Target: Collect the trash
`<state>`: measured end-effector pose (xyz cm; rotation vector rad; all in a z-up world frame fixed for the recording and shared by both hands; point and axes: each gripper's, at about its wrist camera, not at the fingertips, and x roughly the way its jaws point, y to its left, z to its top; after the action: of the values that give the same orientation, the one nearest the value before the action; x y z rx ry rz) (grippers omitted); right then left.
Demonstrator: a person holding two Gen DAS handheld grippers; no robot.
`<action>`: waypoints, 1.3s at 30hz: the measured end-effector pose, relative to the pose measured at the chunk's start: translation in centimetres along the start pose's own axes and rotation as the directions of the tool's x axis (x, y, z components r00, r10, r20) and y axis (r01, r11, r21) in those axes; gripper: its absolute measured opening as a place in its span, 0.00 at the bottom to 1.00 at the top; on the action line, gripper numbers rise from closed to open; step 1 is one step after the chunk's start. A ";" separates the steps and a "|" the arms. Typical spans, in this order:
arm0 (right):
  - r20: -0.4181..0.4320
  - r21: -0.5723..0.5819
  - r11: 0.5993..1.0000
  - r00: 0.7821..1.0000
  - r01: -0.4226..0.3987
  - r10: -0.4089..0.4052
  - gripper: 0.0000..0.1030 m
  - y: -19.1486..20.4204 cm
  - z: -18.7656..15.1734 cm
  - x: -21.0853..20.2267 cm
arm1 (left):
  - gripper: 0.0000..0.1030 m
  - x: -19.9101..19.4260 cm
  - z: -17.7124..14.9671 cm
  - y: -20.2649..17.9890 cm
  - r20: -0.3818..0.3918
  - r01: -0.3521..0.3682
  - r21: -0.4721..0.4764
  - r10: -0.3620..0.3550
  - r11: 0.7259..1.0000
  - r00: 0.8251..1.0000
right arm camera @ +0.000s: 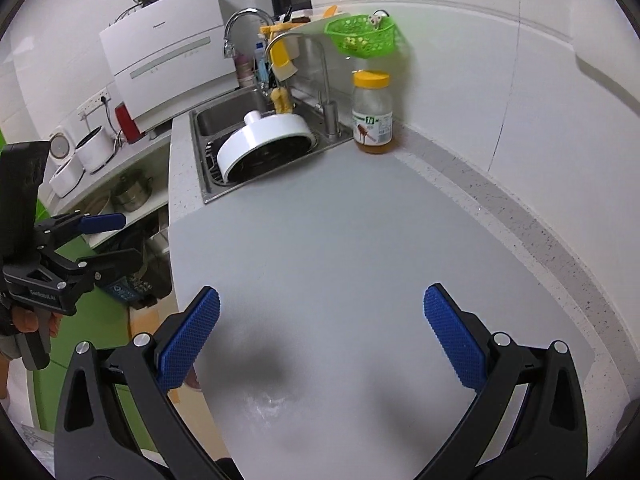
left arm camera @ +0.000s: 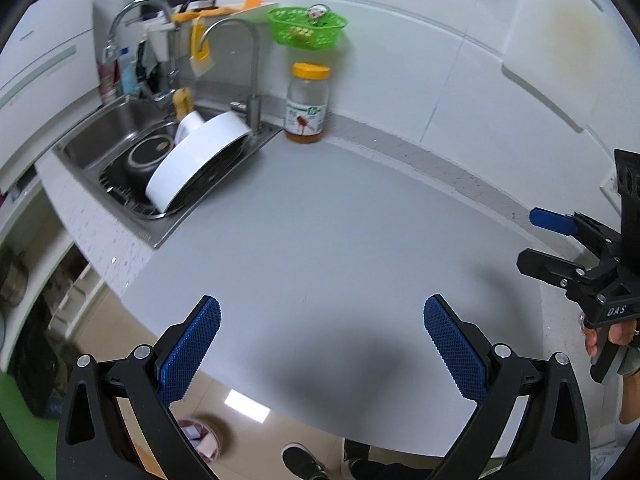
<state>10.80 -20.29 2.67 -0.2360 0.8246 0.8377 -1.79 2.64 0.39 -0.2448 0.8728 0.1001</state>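
My left gripper (left arm camera: 322, 344) is open and empty above the front edge of the grey counter mat (left arm camera: 320, 220). My right gripper (right arm camera: 322, 340) is open and empty above the same mat (right arm camera: 320, 240). Each gripper shows in the other's view, the right one (left arm camera: 536, 240) at the right edge and the left one (right arm camera: 120, 240) at the left edge, both open. A small bin (left arm camera: 200, 438) holding scraps of trash stands on the floor below the counter edge. No loose trash shows on the mat.
A honey jar with a yellow lid (left arm camera: 307, 104) (right arm camera: 372, 114) stands at the back by the wall. A steel sink (left arm camera: 132, 160) (right arm camera: 240, 140) holds a white pot and dark pan. A green basket (left arm camera: 308, 26) hangs on the wall. A person's shoe (left arm camera: 302, 462) is on the floor.
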 end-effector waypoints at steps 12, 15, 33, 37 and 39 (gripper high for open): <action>-0.007 -0.012 1.000 1.000 0.020 -0.020 0.97 0.5 0.2 -0.1 | 0.95 0.7 1.1 0.0 -0.020 -0.030 0.015 0.031 0.999 0.999; -0.007 -0.020 1.000 1.000 0.020 -0.020 0.97 0.7 0.2 -0.1 | 0.95 0.8 1.1 -0.1 -0.018 -0.057 0.021 0.057 0.998 0.998; -0.001 -0.028 1.000 1.000 0.015 -0.015 0.97 1.0 0.5 0.0 | 0.95 -0.1 1.1 0.6 0.022 -0.054 0.009 0.054 0.998 0.998; -0.003 -0.029 0.999 1.000 0.014 -0.014 0.97 1.1 0.5 0.0 | 0.95 -0.3 0.9 0.7 0.026 -0.055 0.013 0.054 0.998 0.998; -0.004 -0.029 0.999 1.000 0.013 -0.013 0.97 1.0 0.6 0.0 | 0.95 -0.3 0.9 0.6 0.025 -0.059 0.020 0.058 0.998 0.998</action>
<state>10.38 -19.30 3.14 -0.2685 0.8141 0.8380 -1.39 3.43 1.05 -0.1987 0.8561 0.1484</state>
